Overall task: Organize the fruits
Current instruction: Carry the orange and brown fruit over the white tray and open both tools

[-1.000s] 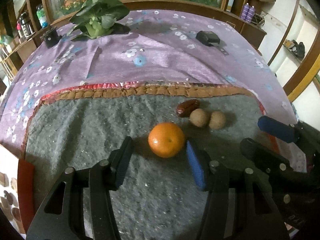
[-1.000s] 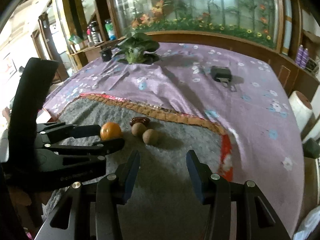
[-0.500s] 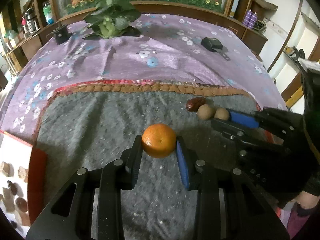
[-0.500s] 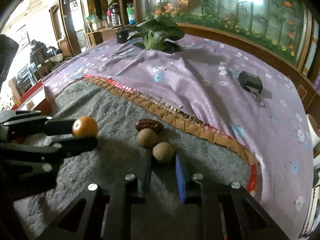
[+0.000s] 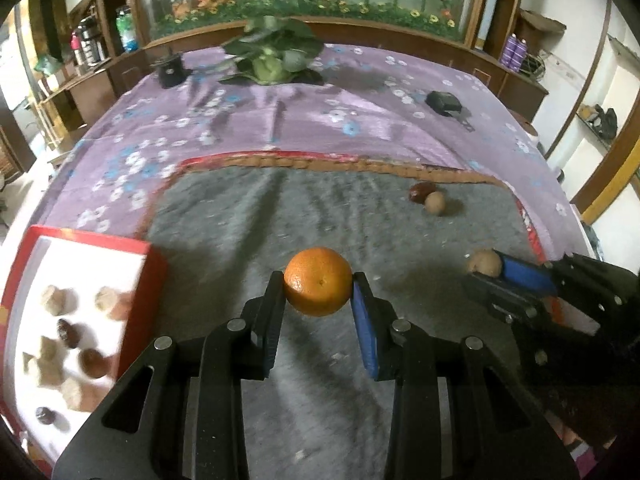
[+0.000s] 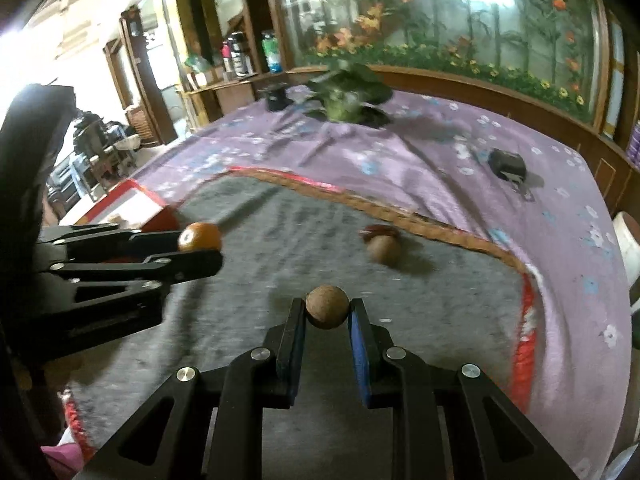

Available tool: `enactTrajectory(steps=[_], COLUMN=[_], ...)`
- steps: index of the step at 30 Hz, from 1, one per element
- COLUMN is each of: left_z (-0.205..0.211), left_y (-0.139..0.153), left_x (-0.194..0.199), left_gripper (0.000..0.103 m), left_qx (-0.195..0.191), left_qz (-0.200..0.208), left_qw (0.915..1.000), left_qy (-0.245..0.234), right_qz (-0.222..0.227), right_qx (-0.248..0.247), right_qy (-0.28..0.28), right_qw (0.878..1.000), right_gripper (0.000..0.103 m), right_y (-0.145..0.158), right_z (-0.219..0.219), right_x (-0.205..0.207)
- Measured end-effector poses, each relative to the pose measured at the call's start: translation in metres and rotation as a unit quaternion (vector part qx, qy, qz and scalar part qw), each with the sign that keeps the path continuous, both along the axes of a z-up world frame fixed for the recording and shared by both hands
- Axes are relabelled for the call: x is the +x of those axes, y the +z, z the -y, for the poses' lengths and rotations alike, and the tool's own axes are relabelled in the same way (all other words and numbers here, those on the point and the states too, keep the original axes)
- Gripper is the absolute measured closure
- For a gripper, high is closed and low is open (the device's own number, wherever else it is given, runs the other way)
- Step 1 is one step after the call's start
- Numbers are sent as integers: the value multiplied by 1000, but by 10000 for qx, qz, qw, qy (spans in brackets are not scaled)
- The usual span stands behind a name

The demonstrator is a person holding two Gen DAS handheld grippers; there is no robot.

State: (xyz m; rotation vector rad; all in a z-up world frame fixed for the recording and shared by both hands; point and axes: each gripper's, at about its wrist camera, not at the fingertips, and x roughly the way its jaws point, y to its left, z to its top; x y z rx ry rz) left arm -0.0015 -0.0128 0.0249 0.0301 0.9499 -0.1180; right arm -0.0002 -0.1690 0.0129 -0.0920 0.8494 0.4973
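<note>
Left tongs [image 5: 319, 284] grip orange [image 5: 318, 281] at frame centre, above grey mat [image 5: 248, 220]. Right tongs [image 6: 327, 312] grip brown nut [image 6: 327, 306], lower centre. Date [image 6: 379, 231] and second nut [image 6: 384, 249] touching, mid-right. Red tray [image 5: 150, 280] lower left.

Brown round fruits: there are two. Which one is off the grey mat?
The one gripped in the right tongs; the other lies on the mat beside the red date.
</note>
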Motion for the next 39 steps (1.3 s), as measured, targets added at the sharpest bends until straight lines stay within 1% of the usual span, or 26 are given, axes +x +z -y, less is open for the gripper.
enactTrajectory(steps=[7,12,18,22,28,31,35,39], left_z=[-35,-60,-99,-135,-193,-217,-240,-261], left_y=[8,13,21,26,34,33,28,14], left_x=[-15,-25,-37,-43,-50,-49,-46,-41], left_gripper=[71,71,71,71,71,71,71,71], left_qx=[51,13,-47,-36,18,-47,17,-10], left_qz=[128,179,251,300,365,342,257,50], left_qw=[9995,9986,9963,9928,9843,9801,9755,9719], left_qy=[300,500,820,1163,1724,1957,2183,2354], right_qz=[93,125,119,124,130,101,19,-78], right_qx=[34,134,195,263,289,271,192,84], right_qy=[362,647,997,1242,1530,1643,1768,1864], right_qw=[9993,9977,9948,9918,9877,9860,9841,9824], right_gripper=[82,82,82,82,82,82,82,82], right_y=[11,19,25,29,29,28,21,10], right_z=[-43,-74,-114,-143,-180,-198,-222,-244], right_x=[-18,-27,-34,-36,-28,-23,-13,2])
